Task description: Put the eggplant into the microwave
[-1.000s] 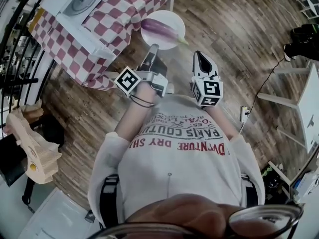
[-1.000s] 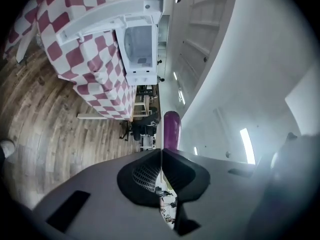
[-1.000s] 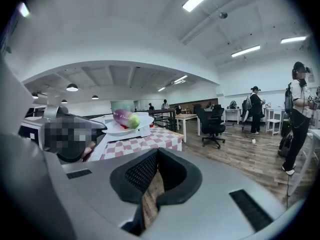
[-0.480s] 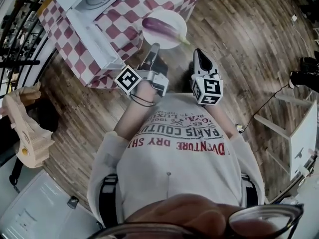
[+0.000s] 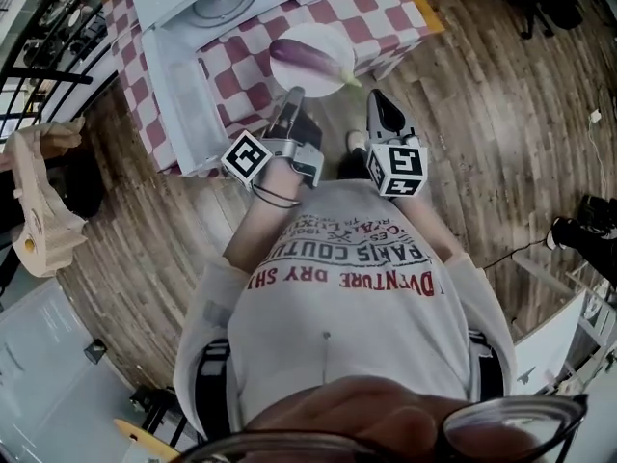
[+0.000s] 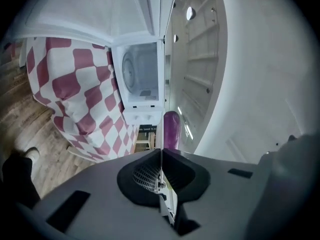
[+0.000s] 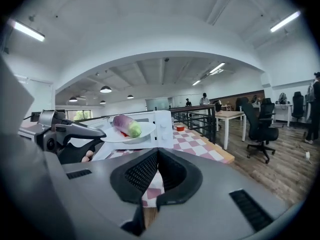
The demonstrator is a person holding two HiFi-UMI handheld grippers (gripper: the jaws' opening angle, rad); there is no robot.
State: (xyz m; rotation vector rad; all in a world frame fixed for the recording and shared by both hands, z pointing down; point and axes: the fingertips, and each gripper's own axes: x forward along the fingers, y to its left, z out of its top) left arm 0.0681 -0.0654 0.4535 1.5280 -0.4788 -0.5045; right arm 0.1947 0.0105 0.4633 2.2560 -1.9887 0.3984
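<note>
Eggplant (image 5: pixel 307 58) on white plate (image 5: pixel 320 84) in left claw (image 5: pixel 294 93); shirt (image 5: pixel 357 307) lettering "DRY"

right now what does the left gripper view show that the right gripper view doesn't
Only the left gripper view: the microwave's open cavity with its turntable, the checked cloth hanging towards the wood floor, and the plate edge-on between that gripper's shut fingers.
Only the right gripper view: the left gripper holding the plate, the eggplant's green end, an office chair and a desk.
Both: eggplant, plate, microwave, checked cloth.
</note>
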